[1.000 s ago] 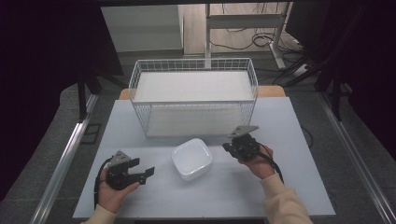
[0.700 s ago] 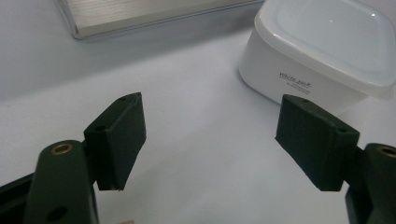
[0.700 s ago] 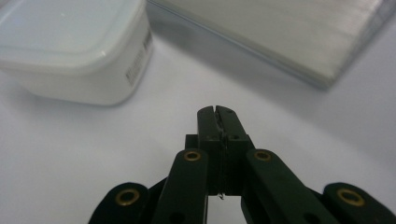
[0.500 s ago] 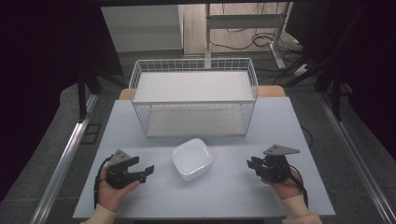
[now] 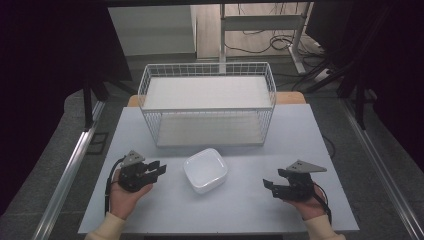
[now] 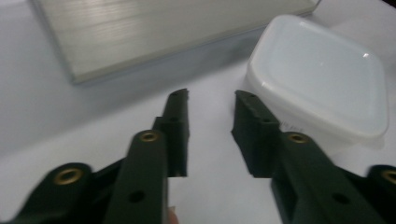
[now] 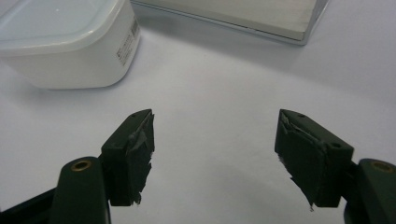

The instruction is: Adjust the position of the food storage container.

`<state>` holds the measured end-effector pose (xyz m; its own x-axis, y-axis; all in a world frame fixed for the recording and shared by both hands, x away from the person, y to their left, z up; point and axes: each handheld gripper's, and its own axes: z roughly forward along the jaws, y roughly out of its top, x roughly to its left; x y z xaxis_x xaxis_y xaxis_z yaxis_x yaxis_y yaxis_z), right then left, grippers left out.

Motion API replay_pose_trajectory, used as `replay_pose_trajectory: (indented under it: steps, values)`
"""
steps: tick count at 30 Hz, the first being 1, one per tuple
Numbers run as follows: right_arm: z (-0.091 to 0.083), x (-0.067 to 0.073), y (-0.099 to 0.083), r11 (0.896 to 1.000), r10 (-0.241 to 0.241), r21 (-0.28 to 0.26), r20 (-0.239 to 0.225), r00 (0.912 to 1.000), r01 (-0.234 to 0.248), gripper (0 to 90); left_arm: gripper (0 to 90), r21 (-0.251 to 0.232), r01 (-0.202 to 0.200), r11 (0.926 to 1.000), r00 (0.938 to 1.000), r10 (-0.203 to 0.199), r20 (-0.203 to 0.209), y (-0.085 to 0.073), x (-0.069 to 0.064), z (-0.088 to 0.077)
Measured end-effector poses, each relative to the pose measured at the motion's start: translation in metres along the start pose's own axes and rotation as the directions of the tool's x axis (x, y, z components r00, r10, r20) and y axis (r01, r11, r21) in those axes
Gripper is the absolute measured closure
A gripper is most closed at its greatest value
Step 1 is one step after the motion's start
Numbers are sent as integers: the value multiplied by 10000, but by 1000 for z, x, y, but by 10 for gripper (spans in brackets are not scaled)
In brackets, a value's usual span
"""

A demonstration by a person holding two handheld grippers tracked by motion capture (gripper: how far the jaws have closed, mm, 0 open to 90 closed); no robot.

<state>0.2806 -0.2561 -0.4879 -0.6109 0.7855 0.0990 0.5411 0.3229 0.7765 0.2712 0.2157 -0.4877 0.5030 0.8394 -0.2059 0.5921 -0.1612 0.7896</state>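
High view, hands low on table, left tool narrowing — right tool widening, both empty, flanking container.

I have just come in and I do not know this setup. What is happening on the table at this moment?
A person holds a gripper in each hand over a pale table. A white lidded box sits between them, in front of a wire basket. The left gripper has just been closing and the right gripper opening; both have nothing between their jaws and neither touches the box.
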Motion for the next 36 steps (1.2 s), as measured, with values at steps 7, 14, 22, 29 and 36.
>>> replay_pose_trajectory:
  steps: [7, 14, 22, 29, 36]
  values:
    - [-3, -7, -2, 10000, 96, -16, 338, 9994, -95, 287, 895, 864, -405, 9954, 9975, 353, 612, 22, -3, 29]
    - [-7, -15, -1, 9992, 391, -137, 550, 9977, -384, 287, 897, 1746, -973, 9798, 9907, 787, 1109, 28, -7, 59]
    - [-6, -15, 0, 9990, 440, -131, 563, 9974, -433, 287, 898, 1892, -1170, 9750, 9861, 914, 1386, 28, -5, 65]
    - [-8, -16, 1, 9979, 612, -224, 425, 9972, -603, 287, 898, 2029, -1710, 9642, 9755, 1368, 1723, 26, -18, 61]
    - [-12, -17, 3, 9962, 770, -423, 352, 9964, -755, 287, 897, 2095, -1690, 9631, 9707, 1258, 2048, 17, -29, 57]
